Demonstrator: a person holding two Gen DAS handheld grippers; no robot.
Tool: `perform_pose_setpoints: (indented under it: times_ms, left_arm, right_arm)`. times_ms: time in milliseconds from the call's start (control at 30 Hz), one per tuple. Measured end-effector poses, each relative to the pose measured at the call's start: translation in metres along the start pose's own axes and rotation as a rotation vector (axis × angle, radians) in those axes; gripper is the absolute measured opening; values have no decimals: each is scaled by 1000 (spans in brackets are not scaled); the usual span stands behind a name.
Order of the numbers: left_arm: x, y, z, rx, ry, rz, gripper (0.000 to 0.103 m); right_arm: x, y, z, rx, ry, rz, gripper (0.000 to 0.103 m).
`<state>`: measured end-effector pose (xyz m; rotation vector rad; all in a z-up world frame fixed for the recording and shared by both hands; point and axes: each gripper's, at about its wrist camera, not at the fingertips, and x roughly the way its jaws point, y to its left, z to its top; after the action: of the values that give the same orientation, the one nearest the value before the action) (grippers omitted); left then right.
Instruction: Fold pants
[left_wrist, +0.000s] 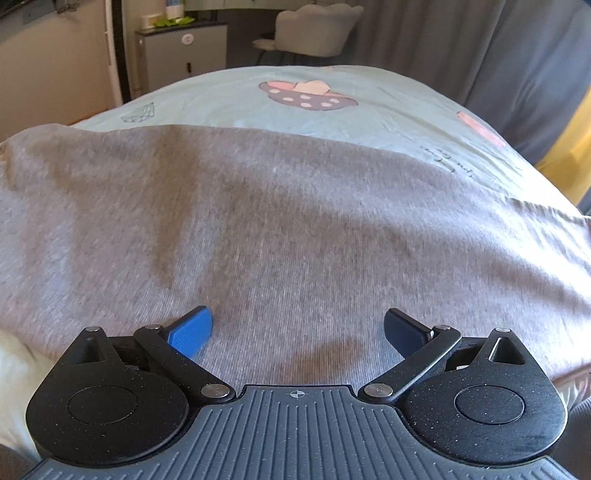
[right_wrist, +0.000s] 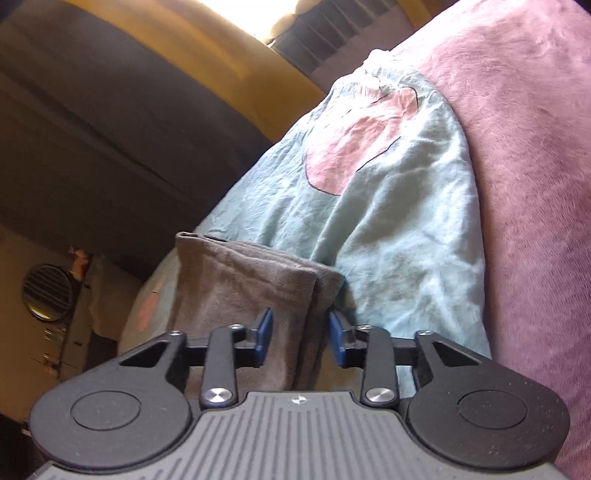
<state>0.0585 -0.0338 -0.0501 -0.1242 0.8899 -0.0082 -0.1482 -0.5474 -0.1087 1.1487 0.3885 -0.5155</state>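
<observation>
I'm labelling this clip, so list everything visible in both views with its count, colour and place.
pants: one pair, grey, spread on the bed; hem end near the bed's edge
bedsheet: one, pale green with pink prints, under the pants
blanket: one, pink, beside the sheet
chair: one, white, behind the bed
cabinet: one, grey, far left
left hand-held gripper: one, black with blue pads, open above the pants
right hand-held gripper: one, jaws either side of the hem fold

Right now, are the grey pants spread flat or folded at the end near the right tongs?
Folded: the grey pants show doubled layers with stacked hems between the right tongs.
</observation>
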Motion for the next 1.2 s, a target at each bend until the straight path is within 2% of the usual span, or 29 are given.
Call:
perform_pose_setpoints:
  times_ms: [67,133,233,367,433,467,500,567,633,667,700,767,833,933,1033,1067,1100,1167,1200]
  left_arm:
    - [0,0,-1,-14,-1,-20,102]
    - [-1,-1,-3,-10,-2,-30,102]
    - [-2,-3,-4,9,-1,-47,102]
    - [-5,-3,-6,12,-2,-55,102]
    - [-4,-3,-6,13,-2,-55,102]
    - [-4,-3,-6,13,0,-55,102]
    - [-4,-4,-6,15,1,-58,102]
    - [-5,-4,-6,15,-8,-84,102]
    - [-7,-3,-5,2,-15,-113,102]
    - [-7,-3,-5,-6,-19,-119,102]
    - [-6,-2,-5,-11,-17,-114,102]
    - [-4,-2,-5,-16,-16,-91,102]
    - [-6,-3,-4,-18,-37,-83,102]
    - [-10,-7,-3,7,-73,-98,102]
    - [-4,-12,-5,39,-47,-84,102]
    - [-2,-13,-6,46,-37,-78,102]
    - [-1,-13,-6,52,-34,-75,102]
    - [-1,-14,-7,55,-37,-78,102]
    - [-1,-14,-7,54,-37,-79,102]
  right_arm:
    - [-8,-1,-7,14,19,56,37]
    - [-5,4,-14,-7,63,63,37]
    - [6,7,-18,-24,68,3,37]
    - [8,9,-10,-30,-5,-49,38]
    - [7,7,-4,-19,-32,-70,45]
    - [7,6,-1,-11,-41,-65,53]
    - [9,5,1,-8,-37,-61,56]
    - [17,3,3,-4,-18,-43,56]
    - [21,4,4,-6,-20,-35,55]
    - [24,6,4,-14,-22,-31,50]
    - [24,9,4,-26,-29,-32,33]
    - [22,16,3,-73,-40,-27,12]
    - [19,24,0,-126,-49,-41,11]
    - [13,36,-4,-199,-84,1,12]
    - [18,43,-3,-233,-86,-23,24]
    - [22,42,-3,-231,-77,-39,34]
    - [26,40,-2,-226,-65,-45,36]
    - [34,37,-2,-222,-47,-44,35]
    - [36,37,-1,-217,-41,-43,26]
